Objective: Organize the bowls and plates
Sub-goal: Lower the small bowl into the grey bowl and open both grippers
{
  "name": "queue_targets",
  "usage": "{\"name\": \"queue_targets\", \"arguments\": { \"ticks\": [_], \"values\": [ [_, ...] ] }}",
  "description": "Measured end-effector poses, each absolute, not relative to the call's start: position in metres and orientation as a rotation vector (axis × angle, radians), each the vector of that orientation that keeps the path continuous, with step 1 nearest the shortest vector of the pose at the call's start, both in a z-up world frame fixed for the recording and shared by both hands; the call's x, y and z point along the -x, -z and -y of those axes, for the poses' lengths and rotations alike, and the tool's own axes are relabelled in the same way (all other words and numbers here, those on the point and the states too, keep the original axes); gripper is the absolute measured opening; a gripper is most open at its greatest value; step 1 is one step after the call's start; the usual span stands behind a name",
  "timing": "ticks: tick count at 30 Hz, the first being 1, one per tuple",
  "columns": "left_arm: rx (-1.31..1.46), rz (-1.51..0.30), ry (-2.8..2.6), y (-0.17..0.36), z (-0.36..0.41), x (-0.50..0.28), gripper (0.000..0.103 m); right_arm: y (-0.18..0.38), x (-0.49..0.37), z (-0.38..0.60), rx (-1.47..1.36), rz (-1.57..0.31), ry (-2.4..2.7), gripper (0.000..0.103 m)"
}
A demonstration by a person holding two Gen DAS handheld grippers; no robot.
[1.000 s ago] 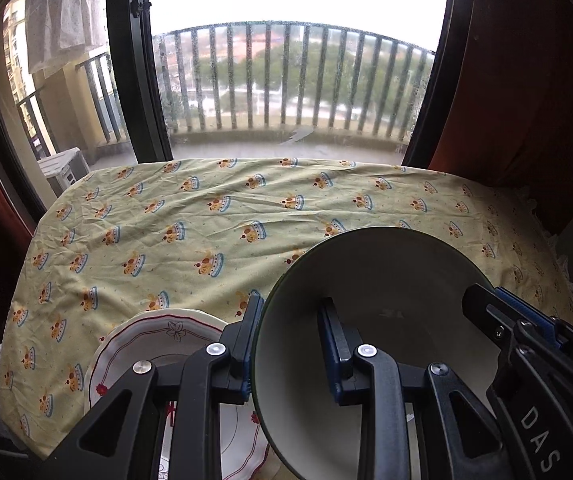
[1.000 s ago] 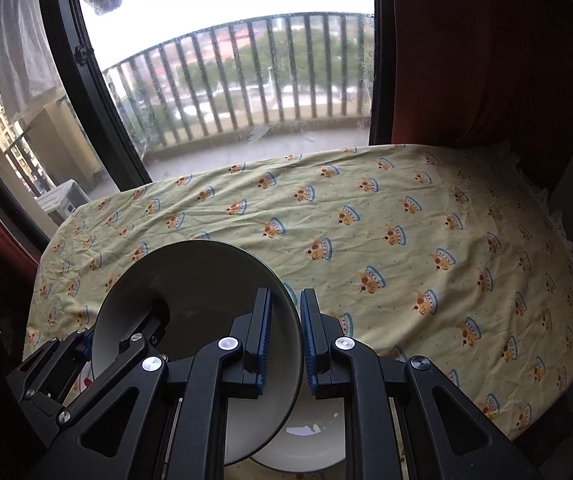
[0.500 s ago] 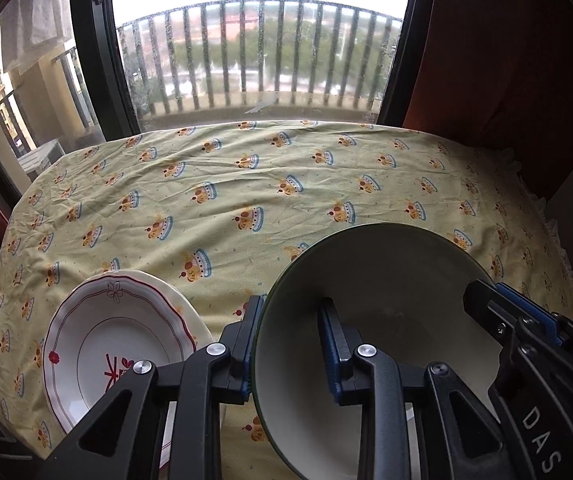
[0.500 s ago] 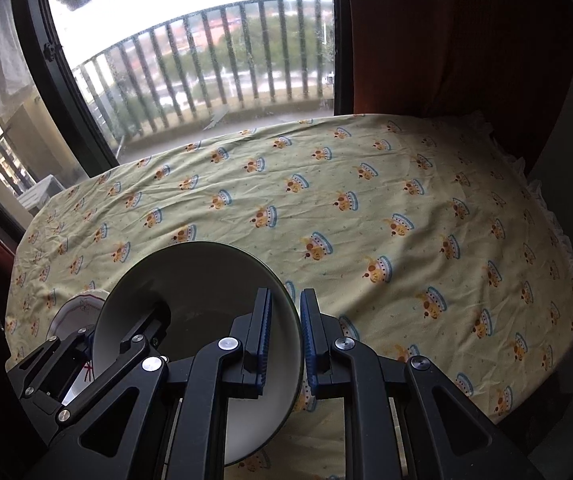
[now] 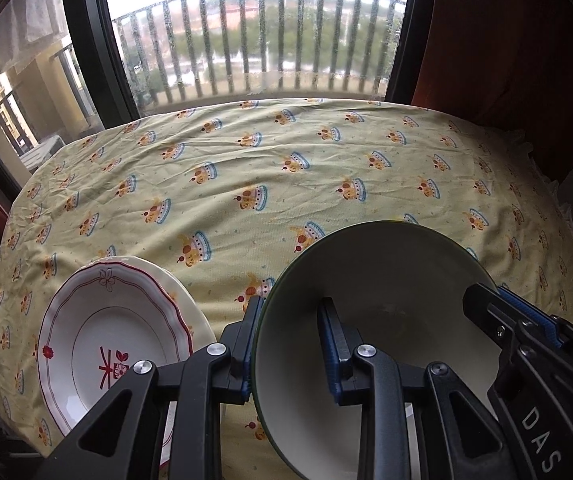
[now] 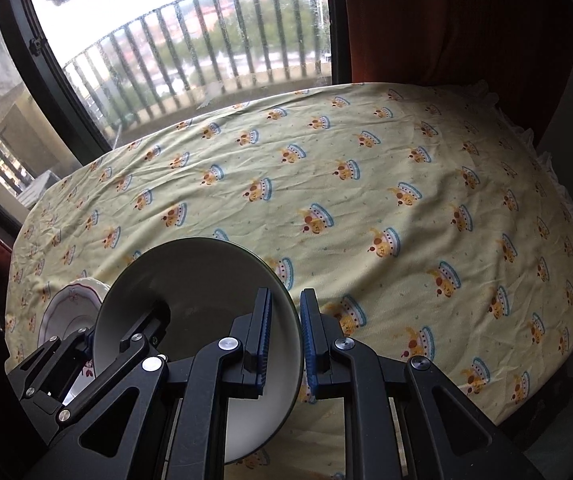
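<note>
Both grippers hold one green-rimmed cream bowl above the table. My left gripper is shut on its left rim, one finger inside and one outside. My right gripper is shut on the right rim of the same bowl. The right gripper's fingers also show in the left wrist view at the bowl's right edge. A white plate with a red scalloped line and a red motif lies on the table at the front left, and part of it shows in the right wrist view.
The table wears a yellow cloth with a crown print. A window with a balcony railing stands behind it. A red curtain hangs at the right. The cloth's frilled edge marks the table's right side.
Both grippers have lifted and carried the bowl away from the white bowl that lay beneath it a second ago. The patterned plate now sits further left in view.
</note>
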State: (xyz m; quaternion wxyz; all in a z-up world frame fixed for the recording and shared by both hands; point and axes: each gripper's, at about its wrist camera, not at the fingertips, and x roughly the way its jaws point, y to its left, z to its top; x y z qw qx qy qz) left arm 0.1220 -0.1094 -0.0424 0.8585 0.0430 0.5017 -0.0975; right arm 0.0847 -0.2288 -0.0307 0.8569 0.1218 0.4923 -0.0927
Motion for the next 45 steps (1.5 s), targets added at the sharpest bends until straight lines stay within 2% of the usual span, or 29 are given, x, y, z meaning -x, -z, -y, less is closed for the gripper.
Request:
{"name": "queue_targets", "arguments": {
  "ticks": [17, 20, 24, 27, 30, 32, 34, 42, 45],
  "values": [
    [-0.085, -1.071, 0.209, 0.058, 0.102, -0.12, 0.026, 0.046, -0.09, 0.217, -0.195, -1.075, 0.211, 0.02],
    [-0.068, -1.103, 0.238, 0.061, 0.1, -0.121, 0.034, 0.048, -0.089, 0.214, -0.18, -1.078, 0.222, 0.022],
    [-0.07, -1.157, 0.26, 0.068, 0.1, -0.121, 0.036, 0.052, -0.089, 0.212, -0.19, -1.098, 0.247, 0.025],
    [-0.065, -1.168, 0.285, 0.071, 0.096, -0.121, 0.04, 0.057, -0.088, 0.211, -0.217, -1.121, 0.273, 0.029],
    [-0.046, -1.198, 0.328, 0.076, 0.092, -0.125, 0.05, 0.056, -0.087, 0.207, -0.205, -1.116, 0.3, 0.047],
    [-0.039, -1.214, 0.364, 0.077, 0.09, -0.127, 0.054, 0.054, -0.085, 0.206, -0.205, -1.107, 0.324, 0.063],
    [-0.042, -1.227, 0.393, 0.079, 0.089, -0.13, 0.055, 0.052, -0.084, 0.205, -0.209, -1.105, 0.347, 0.069],
    [0.003, -1.271, 0.521, 0.089, 0.091, -0.137, 0.055, 0.062, -0.081, 0.211, -0.309, -1.134, 0.375, 0.07],
    [0.021, -1.291, 0.543, 0.09, 0.095, -0.139, 0.052, 0.065, -0.082, 0.216, -0.331, -1.137, 0.385, 0.07]
  ]
}}
